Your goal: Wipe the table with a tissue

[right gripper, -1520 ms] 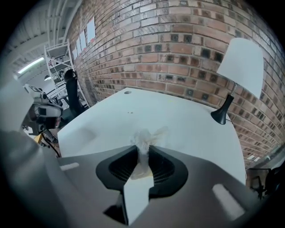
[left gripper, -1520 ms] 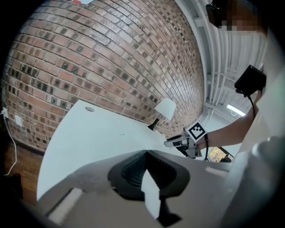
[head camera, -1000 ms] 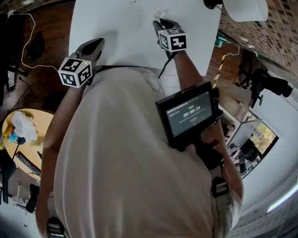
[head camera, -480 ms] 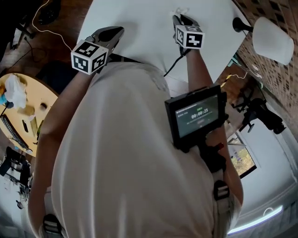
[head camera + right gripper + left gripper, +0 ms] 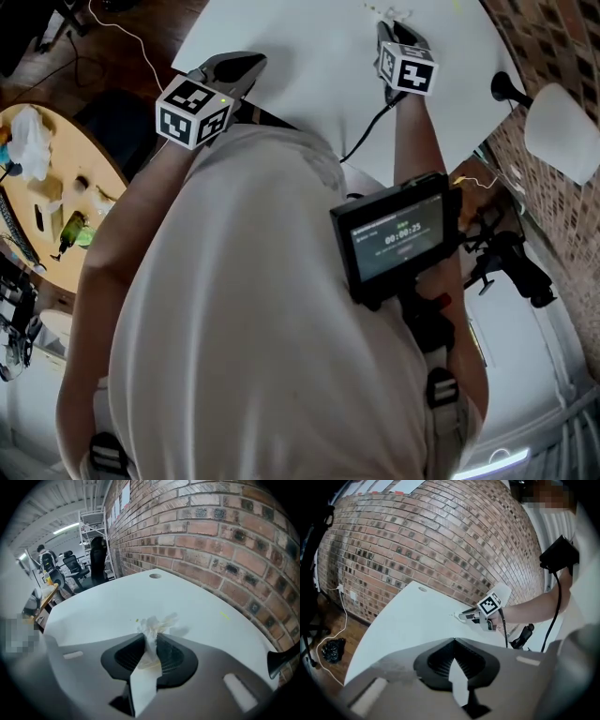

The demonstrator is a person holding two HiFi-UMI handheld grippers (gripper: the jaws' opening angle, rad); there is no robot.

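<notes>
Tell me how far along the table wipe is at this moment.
Done: the tissue is picked up, pinched between the jaws of the right gripper. In hand: that gripper points it down at the white table; contact is unclear. Left: a green speck beside the tissue and a yellow mark nearer the brick wall are unwiped. The left gripper is shut and empty.

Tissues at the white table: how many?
1: a crumpled tissue pinched in the right tool, over the table. The person's body hides the near edge in the head view, so more could be hidden.
</notes>
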